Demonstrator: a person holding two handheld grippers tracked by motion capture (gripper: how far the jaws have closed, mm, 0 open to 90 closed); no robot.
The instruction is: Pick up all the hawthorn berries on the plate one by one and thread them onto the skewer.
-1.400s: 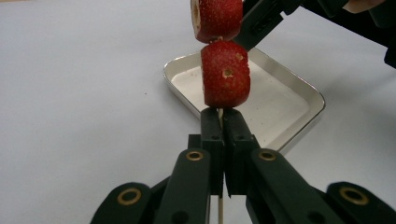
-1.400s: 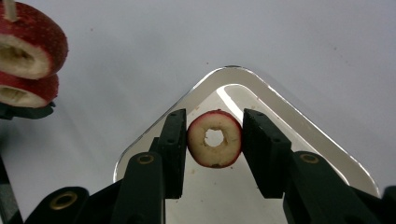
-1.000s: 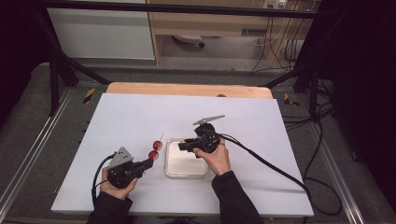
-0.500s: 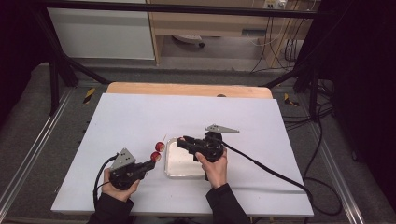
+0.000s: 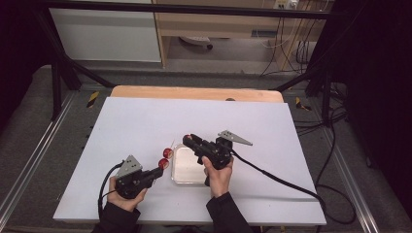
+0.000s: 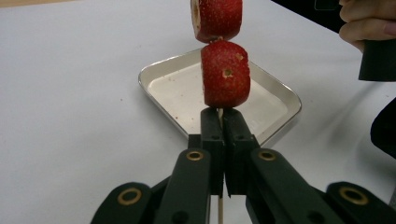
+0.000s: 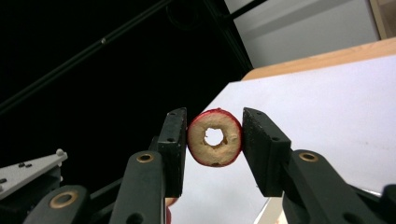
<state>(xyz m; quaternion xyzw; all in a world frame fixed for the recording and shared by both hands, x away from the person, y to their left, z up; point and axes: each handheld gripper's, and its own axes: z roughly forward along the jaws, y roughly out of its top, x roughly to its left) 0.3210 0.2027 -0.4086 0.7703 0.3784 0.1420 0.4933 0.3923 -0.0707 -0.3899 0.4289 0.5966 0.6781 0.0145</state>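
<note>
Strawberry pieces (image 6: 224, 73) sit threaded on a thin wooden skewer (image 6: 219, 212), two of them, one above the other. The left gripper (image 5: 156, 172) has its jaws pressed together on the skewer's bare stick just below the lower piece, and holds it near the bench's (image 5: 121, 121) front edge, beside the left rim of the shallow metal tray (image 5: 176, 167).

The right gripper (image 5: 190, 140) pinches a third piece, a red-skinned fruit slice (image 7: 215, 137) with a pale cut face and a hole through its middle; both pads touch its rim. Compared with a second ago, this gripper has swung from the tray's back rim to hover over the tray, its nose now turned toward the skewer's tip, while the left hand has kept its place. That suggests the slice is being lined up so its hole can slide onto the skewer's point; the threading itself is not yet done.

No brand, label or legible writing appears on the grippers, tray or bench.
</note>
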